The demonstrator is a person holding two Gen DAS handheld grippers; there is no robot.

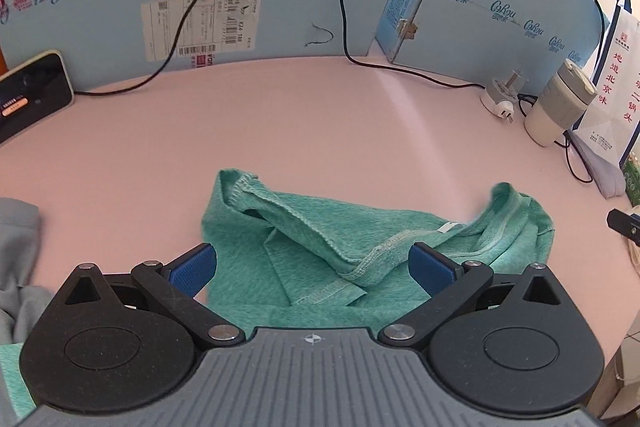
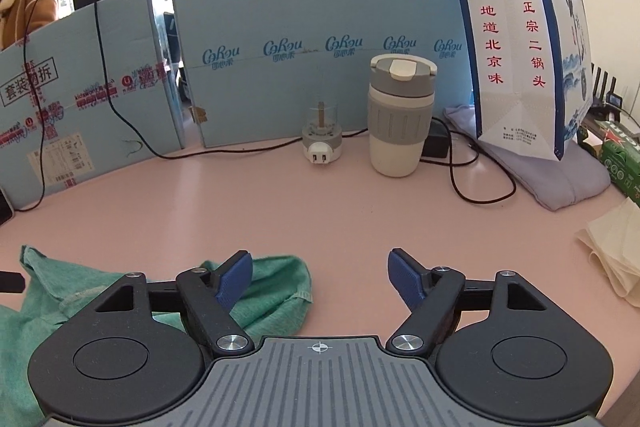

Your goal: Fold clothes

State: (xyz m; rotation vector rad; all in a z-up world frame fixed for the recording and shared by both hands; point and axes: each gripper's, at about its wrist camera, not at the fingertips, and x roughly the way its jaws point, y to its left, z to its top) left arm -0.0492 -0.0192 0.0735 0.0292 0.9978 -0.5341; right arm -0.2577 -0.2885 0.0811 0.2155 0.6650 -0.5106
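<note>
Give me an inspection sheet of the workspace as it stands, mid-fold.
Surface: pink table, bare in the middle.
Job's things: green garment lies crumpled, not flat, seams and a white label showing; grey cloth at the left edge.
Clutter: phone, lidded tumbler, plug adapter, tote bag on a folded lilac cloth, paper sheets, green carton.
Grippers: left tongs open over the garment, nothing pinched; right tongs open, empty, beside the garment's edge.
Cables: black leads trail across the back of the table.
Surroundings: blue cardboard screens; a person in a brown coat beyond them.
</note>
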